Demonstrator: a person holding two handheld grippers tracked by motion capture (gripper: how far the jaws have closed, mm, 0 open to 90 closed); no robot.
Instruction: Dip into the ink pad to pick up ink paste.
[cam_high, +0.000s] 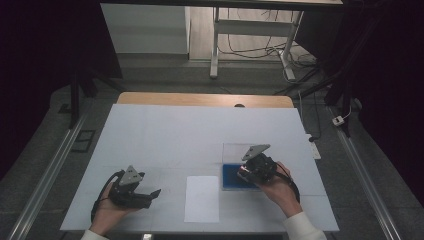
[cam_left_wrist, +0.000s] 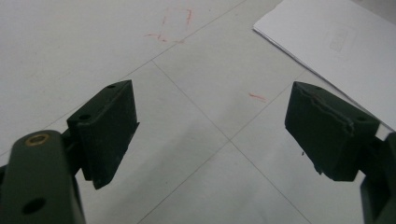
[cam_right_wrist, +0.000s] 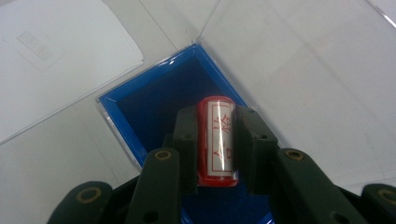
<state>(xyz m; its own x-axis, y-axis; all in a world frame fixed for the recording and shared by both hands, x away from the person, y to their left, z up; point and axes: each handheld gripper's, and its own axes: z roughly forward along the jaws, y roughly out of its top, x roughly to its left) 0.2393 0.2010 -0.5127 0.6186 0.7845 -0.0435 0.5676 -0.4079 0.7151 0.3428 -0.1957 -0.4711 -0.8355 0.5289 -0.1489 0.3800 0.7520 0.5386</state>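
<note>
A smooth white table (cam_high: 165, 135) is seen, with a flat rectangular paper sheet (cam_high: 202, 198) at the near middle. Right of it lies a blue felt-lined case (cam_right_wrist: 140, 107). Above the case, a glossy red cylindrical stamp (cam_right_wrist: 217, 140), labelled with red characters, is clenched by the right gripper (cam_right_wrist: 215, 149). The left gripper (cam_left_wrist: 210, 130) is held released.

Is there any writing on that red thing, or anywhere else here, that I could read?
Red stamp, white label: red characters, brush-like, too blurred and tilted to read.
Paper sheet: a faint printed box, too small to read.
Table: red pen scribbles, no words.
</note>
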